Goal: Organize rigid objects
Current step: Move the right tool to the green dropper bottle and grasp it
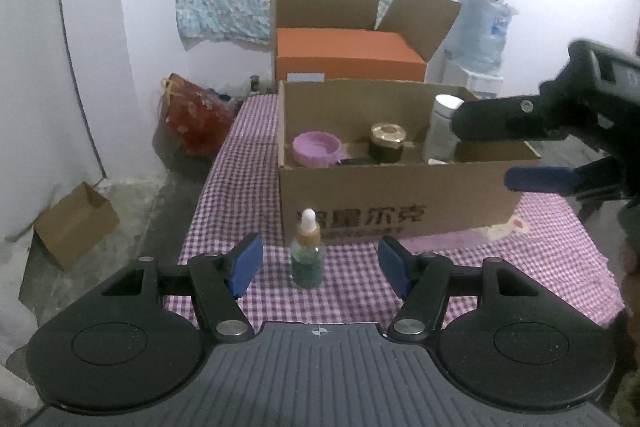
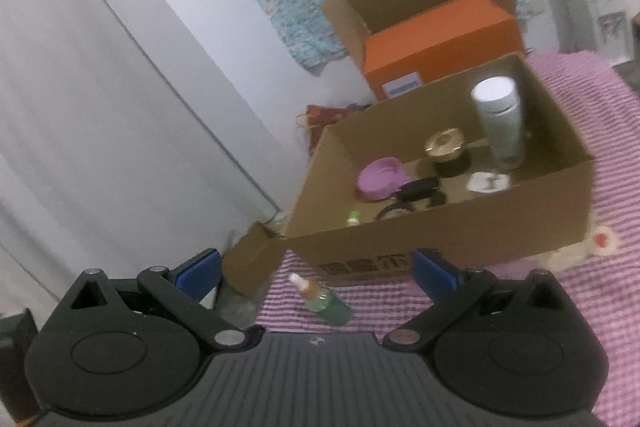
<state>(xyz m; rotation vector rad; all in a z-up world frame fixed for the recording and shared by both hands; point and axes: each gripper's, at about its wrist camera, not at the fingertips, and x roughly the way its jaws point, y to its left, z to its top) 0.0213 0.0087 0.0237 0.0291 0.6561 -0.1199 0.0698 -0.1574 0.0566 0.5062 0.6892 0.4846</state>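
Note:
A small green dropper bottle [image 1: 306, 253] with a white tip stands upright on the purple checked cloth, just in front of an open cardboard box [image 1: 400, 203]. My left gripper [image 1: 320, 261] is open, its blue pads on either side of the bottle and a little nearer to me, not touching it. My right gripper [image 2: 316, 269] is open and holds nothing; it hovers above the dropper bottle [image 2: 322, 301] and the cardboard box [image 2: 460, 227]. In the left wrist view the right gripper [image 1: 520, 151] reaches in over the box's right end. Inside the box are a white bottle [image 2: 500, 121], a gold-lidded dark jar [image 2: 446, 149] and a pink lid [image 2: 380, 179].
A second cardboard box with an orange box [image 1: 348, 55] inside stands behind the first. A large water bottle [image 1: 480, 31] is at the back right. To the left of the table, on the floor, are a red bag [image 1: 192, 115] and a small cardboard box [image 1: 74, 223].

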